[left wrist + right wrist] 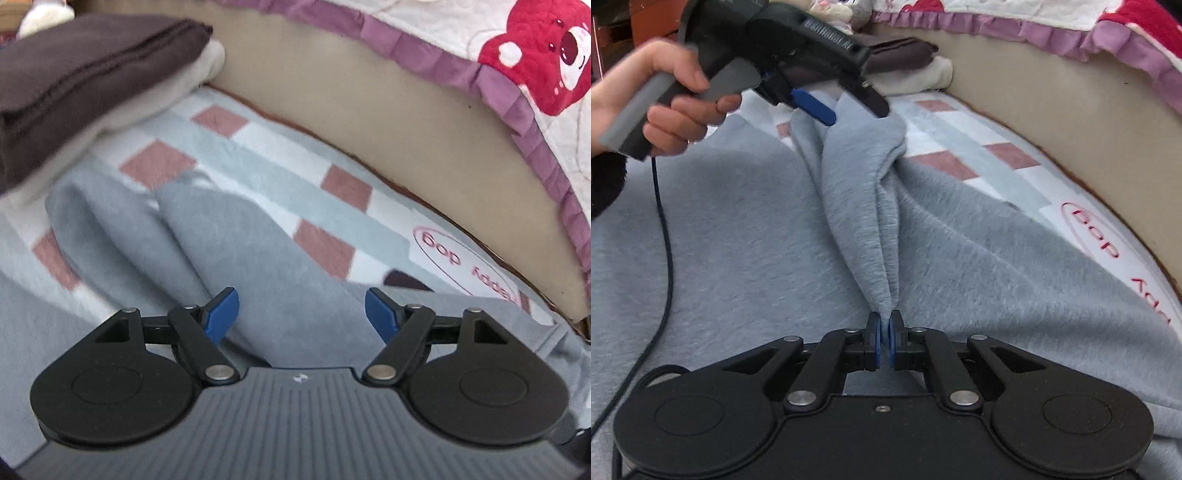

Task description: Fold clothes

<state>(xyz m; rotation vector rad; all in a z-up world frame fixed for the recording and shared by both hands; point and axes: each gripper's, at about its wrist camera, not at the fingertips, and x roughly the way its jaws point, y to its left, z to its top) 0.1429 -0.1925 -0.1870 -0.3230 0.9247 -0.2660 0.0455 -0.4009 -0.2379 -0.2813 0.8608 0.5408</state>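
At the far left of the right wrist view, a hand (pixel 665 107) holds the left gripper (pixel 301 314), whose blue pads are spread wide with nothing between them. It hovers over the far end of a raised ridge in the grey garment (pixel 746 229), near the stack of folded clothes (pixel 85 85) at the back.

The garment lies spread over the checked blanket (pixel 258 173) on the bed, and the ridge runs from that far end down the middle toward the near edge. There the right gripper (pixel 885 341) is pressed together, pinching the ridge's near end between its pads.

To fold well, the left gripper should likely close on the far end of the same ridge, taking both layers, before either hand lifts. Then both ends can travel together, keeping the ridge taut and straight, so the fold lands flat. Pulling with one hand alone risks dragging the cloth askew toward the beige bed board (pixel 369 122) at right.
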